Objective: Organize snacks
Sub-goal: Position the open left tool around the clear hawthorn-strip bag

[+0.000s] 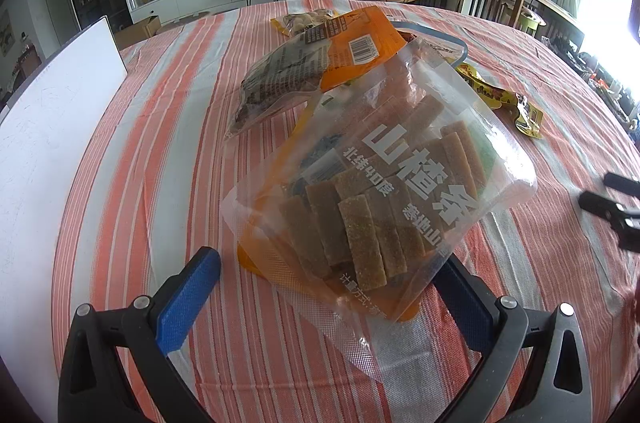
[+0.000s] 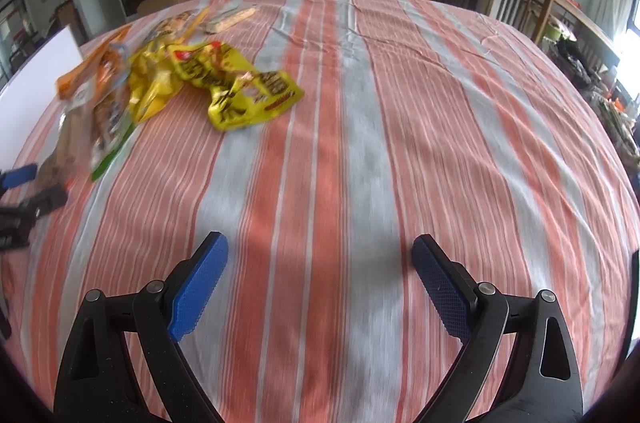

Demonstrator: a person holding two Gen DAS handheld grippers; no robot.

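Clear, crinkled plastic with embossed sealed edges is forming the hawthorn-strip bag [image 1: 380, 195], its flat, sugar-grained brown bars showing through under large white lettering. It is lying tilted across the striped tablecloth [image 1: 160, 127], a coarse weave of orange and grey bands, and leaning over an orange-and-dark snack pouch [image 1: 304, 71] behind it. To the far left a white board [image 1: 56, 111] is standing on the cloth. The left gripper [image 1: 332, 279] is hovering low with its jaws spread wide; the left blue textured pad [image 1: 188, 303] is sitting clear of the bag, while the right finger is lying partly hidden beneath the bag's near corner, so the bag is resting between the fingers without being pinched. Further right, glossy yellow wrappers [image 2: 224, 83] are lying crumpled, near a pale packet [image 2: 230, 17] at the far edge. The right gripper [image 2: 320, 279] is hanging open over bare cloth, well apart from every snack, blue knurled pads angled outward.
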